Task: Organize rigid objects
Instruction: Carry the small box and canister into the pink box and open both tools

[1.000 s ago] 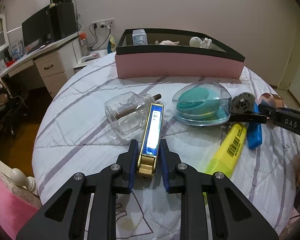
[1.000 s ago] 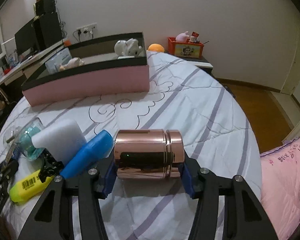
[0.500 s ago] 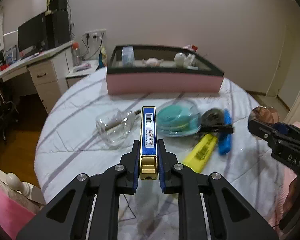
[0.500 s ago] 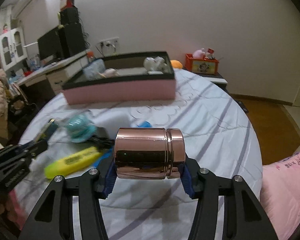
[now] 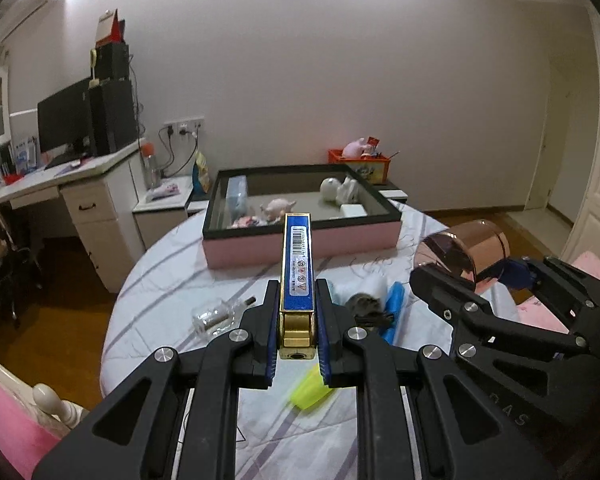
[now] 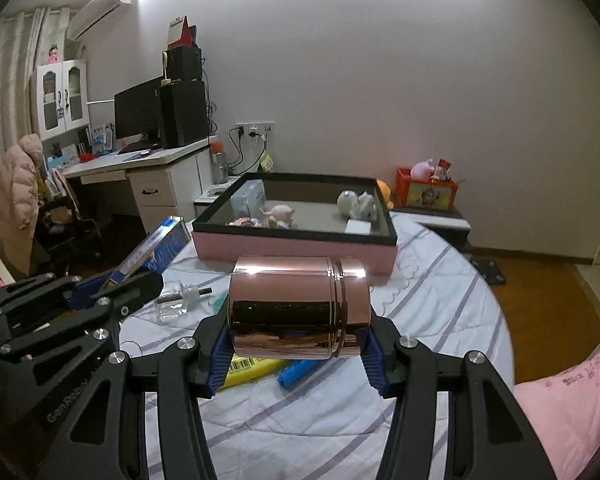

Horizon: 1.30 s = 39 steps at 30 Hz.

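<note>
Left wrist view, from left to right: a clear glass bottle point(image 5: 216, 317) lies on its side on the striped bed point(image 5: 172, 280); the left claw point(image 5: 297, 334) grips the gold base of a long blue box point(image 5: 297, 268), held above the bed and pointing toward the pink tray point(image 5: 300, 242). A yellow marker point(image 5: 310, 390) shows blurred below the claw, with a blue bar point(image 5: 394, 312) just right of it. At far right the right claw point(image 5: 476, 276) holds a rose-gold canister point(image 5: 462, 250) clear of the bed.

Right wrist view, from left to right: the left claw point(image 6: 116, 286) with its blue box point(image 6: 156, 248) slanting upward; the glass bottle point(image 6: 176, 304) on the bed point(image 6: 440, 280); the right claw point(image 6: 298, 354) clamped on both ends of the rose-gold canister point(image 6: 298, 306), which lies crosswise above the bed. Beneath it lie the yellow marker point(image 6: 252, 368) and the blue bar point(image 6: 300, 370). Behind stands the pink tray point(image 6: 296, 248), black-rimmed, containing small figurines point(image 6: 358, 204) and a pale blue packet point(image 6: 250, 198).
</note>
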Available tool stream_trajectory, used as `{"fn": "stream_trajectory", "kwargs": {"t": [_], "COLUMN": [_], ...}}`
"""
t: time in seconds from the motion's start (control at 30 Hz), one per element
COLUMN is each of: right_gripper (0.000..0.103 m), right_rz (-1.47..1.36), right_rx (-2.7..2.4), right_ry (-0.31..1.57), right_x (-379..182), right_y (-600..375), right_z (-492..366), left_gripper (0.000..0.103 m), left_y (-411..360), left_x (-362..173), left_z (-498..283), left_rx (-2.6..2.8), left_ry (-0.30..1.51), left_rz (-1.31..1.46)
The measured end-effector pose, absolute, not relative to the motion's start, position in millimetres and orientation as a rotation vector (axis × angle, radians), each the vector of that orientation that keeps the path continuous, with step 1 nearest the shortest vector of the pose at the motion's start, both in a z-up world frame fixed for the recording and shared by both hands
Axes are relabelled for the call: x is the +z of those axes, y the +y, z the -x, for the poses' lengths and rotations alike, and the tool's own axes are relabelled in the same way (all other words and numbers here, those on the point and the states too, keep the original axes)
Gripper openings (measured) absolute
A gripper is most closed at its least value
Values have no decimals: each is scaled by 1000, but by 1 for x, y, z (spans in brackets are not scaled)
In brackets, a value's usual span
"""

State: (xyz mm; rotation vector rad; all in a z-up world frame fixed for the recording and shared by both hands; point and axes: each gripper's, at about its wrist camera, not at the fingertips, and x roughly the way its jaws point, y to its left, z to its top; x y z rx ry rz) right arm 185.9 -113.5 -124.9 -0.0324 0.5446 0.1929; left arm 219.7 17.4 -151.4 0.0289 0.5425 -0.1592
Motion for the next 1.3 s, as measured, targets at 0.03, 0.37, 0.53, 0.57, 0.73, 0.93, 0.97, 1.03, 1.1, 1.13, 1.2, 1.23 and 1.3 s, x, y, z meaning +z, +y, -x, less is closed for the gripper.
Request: {"fn": "stream_trajectory", "kwargs": {"t": [0.03, 0.37, 0.53, 0.57, 0.73, 0.93, 0.97, 1.03, 1.1, 1.13, 1.2, 1.23, 1.3], "right_gripper": [55, 55, 55, 55, 55, 55, 55, 55, 55, 55, 55, 55, 55], "right_rz": [28, 34, 44, 47, 54, 56, 55, 55, 57, 57, 59, 62, 66], "right_rx": [192, 150, 138, 133, 134, 138, 140, 145, 148, 151, 154, 152, 152], "right_ry": [533, 446, 374, 356, 282, 230, 226, 224, 221, 224, 228, 231, 239], "right_x": [-122, -92, -71, -66, -45, -30, -29, -27, -27, -27, -27, -29, -30], "right_y": [-114, -118, -119, -118, -115, -110, -109, -108, -106, -106, -103, -103, -103], "right_z": [-184, -167, -159, -157, -151, -149, -150, -153, -157, -160, -166, -169, -177], "left_gripper": [15, 15, 15, 15, 15, 15, 15, 15, 15, 15, 15, 15, 15], "left_y": [16, 6, 5, 5, 4, 6, 6, 7, 7, 6, 7, 7, 7], "left_x": [-147, -113, -92, -87, -68, -54, -53, -53, -53, -53, -54, -55, -57], "left_z": [-218, -200, -187, -185, -175, -173, -174, -178, -182, -183, -192, -196, -209], "left_rx": [-157, -130, -101, -96, -69, -36, -33, -26, -22, -20, -13, -9, -9], "left_ry": [528, 420, 334, 316, 245, 202, 200, 199, 203, 204, 211, 214, 228], "left_rz": [-33, -54, -67, -69, -86, -107, -108, -116, -119, -119, -128, -133, -141]}}
